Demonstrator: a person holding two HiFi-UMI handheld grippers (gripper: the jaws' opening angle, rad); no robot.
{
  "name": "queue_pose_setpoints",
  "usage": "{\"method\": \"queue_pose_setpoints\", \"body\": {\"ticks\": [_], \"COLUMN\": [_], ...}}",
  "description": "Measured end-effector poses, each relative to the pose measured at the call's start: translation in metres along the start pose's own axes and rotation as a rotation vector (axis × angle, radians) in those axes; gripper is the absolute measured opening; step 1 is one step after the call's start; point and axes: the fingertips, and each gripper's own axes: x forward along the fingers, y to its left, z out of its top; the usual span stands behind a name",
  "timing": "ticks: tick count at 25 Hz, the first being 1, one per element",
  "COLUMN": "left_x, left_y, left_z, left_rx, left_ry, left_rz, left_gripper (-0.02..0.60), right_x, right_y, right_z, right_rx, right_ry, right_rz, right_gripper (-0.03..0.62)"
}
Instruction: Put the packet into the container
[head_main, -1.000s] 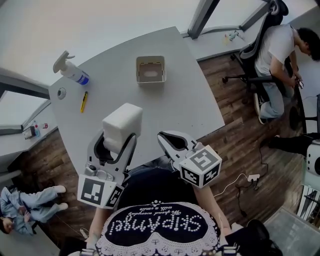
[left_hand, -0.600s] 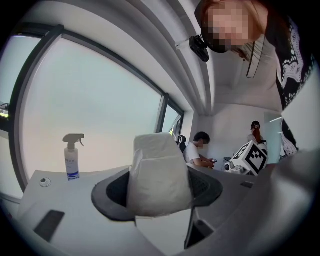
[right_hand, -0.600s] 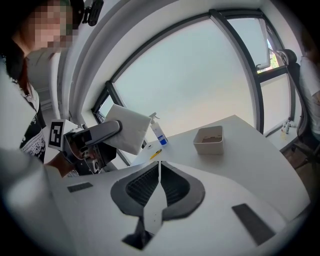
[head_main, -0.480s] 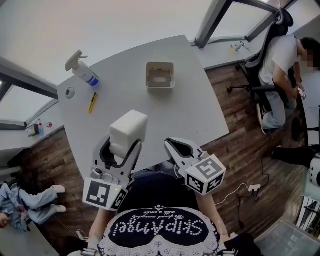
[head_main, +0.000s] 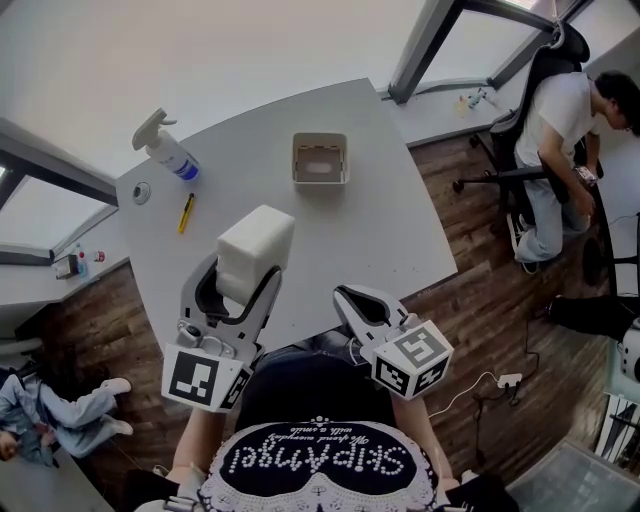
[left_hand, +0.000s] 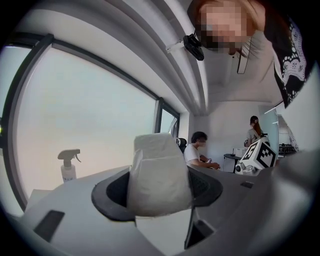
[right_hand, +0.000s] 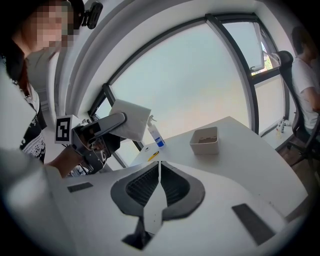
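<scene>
Head view: the left claw is clamped on the packet, a white, blocky, paper-wrapped pack held in the air above the tabletop, well short of the container and on the person's side of it. The right claw hangs nearer the person than the container, to the packet's right, with its jaws together and nothing in them. A spray bottle and a yellow pen lie to the left of the container. The container looks empty. The person's dark top carries ornate pale lettering, upside down here and not safely readable. The cubes show only square marker patterns.

Left gripper view: the packet fills the gap between the jaws, gripped across its lower body, with folded wrapper seams showing at the top. It looks light and soft, likely to dent under pressure, and its wrapper seems matte rather than slippery. A hold across the broad middle should suit it. No print is visible on it.

Right gripper view: the jaws meet with only a thin seam between them. The container stands ahead. The packet is held up to its left. The spray bottle has a blue label, too small to read.
</scene>
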Motion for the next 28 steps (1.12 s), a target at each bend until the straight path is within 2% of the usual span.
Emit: {"method": "queue_pose_setpoints", "body": {"ticks": [8, 18, 23, 28], "left_x": [0.02, 0.065, 0.092, 0.126], "left_y": [0.009, 0.012, 0.021, 0.036], "left_z": [0.015, 0.018, 0.01, -0.006], "left_rx": [0.028, 0.058, 0.047, 0.003], "left_ry": [-0.042, -0.052, -0.037, -0.005], "left_rz": [-0.006, -0.059, -0.045, -0.035], "left_gripper": [0.281, 0.281, 0.281, 0.281], "right_x": [-0.002, 0.002, 0.003, 0.009], "right_y": [-0.005, -0.011, -0.016, -0.024], "right_z": [-0.001, -0.002, -0.005, -0.006], "right_rx": [0.019, 0.048, 0.077, 0.106], "right_ry": [-0.003, -0.004, 0.002, 0.012], "right_rz": [-0.019, -0.033, -0.041, -0.044], "right_gripper": [0.023, 0.023, 0.023, 0.023]}}
